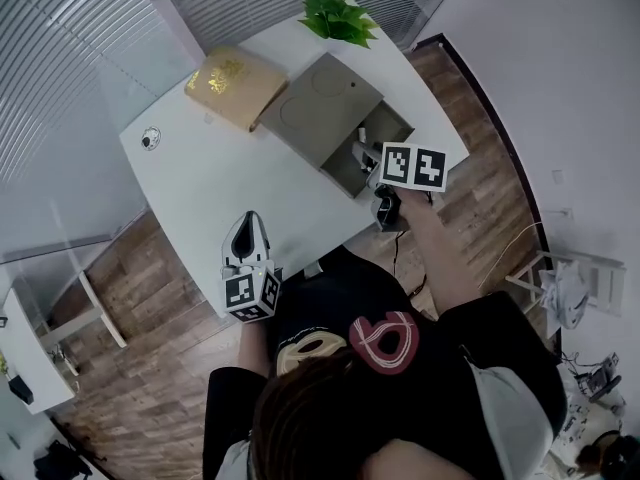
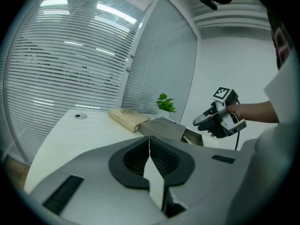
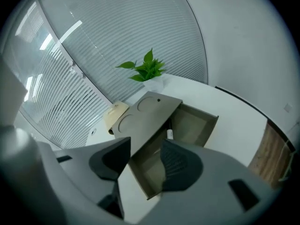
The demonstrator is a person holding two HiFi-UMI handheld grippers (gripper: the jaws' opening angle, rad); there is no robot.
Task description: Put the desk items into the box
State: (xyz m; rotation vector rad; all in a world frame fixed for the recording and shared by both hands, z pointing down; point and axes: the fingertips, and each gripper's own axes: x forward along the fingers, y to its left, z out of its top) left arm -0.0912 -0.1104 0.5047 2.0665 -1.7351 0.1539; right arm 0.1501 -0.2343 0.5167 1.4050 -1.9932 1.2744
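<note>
A grey-brown cardboard box (image 1: 392, 126) stands at the right end of the white desk (image 1: 210, 183). Its lid (image 1: 320, 103) is slid aside over the far half, so the near half is uncovered. A small white stick-like item (image 3: 169, 134) lies inside, against the lid's edge. My right gripper (image 1: 366, 153) hangs above the uncovered half, open, with nothing between its jaws; the box's floor shows through the gap in the right gripper view (image 3: 145, 146). My left gripper (image 1: 247, 230) hovers over the desk's near edge, shut and empty, its pads meeting (image 2: 149, 150).
A tan, gold-printed book-like pack (image 1: 235, 86) lies against the box's far-left side. A potted green plant (image 1: 338, 13) stands at the far corner, and a round cable grommet (image 1: 151, 139) sits at the left end. Window blinds run behind the desk; wooden floor lies around it.
</note>
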